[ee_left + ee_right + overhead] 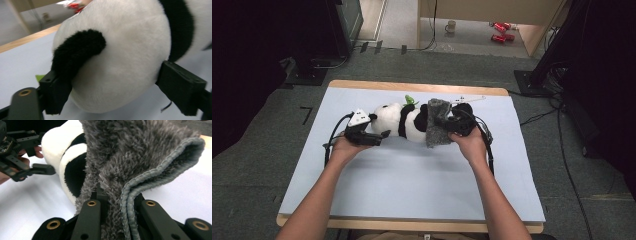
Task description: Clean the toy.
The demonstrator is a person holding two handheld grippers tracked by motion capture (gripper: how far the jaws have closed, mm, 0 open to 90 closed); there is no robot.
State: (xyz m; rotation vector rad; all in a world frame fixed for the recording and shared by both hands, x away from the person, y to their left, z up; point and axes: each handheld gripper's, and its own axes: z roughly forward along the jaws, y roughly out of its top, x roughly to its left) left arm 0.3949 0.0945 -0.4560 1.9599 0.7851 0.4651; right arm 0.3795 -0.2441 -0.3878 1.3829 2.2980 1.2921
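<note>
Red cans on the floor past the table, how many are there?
2. The upper red can and the lower red can lie side by side on the floor beyond the table, under a wooden desk. More may be hidden.

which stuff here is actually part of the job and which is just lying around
In the job:
- panda plush
- grey fuzzy cloth
- left gripper, jaws around the panda's head
- right gripper, shut on the cloth

Lying about:
- mug on the floor
- red cans on the floor
</note>
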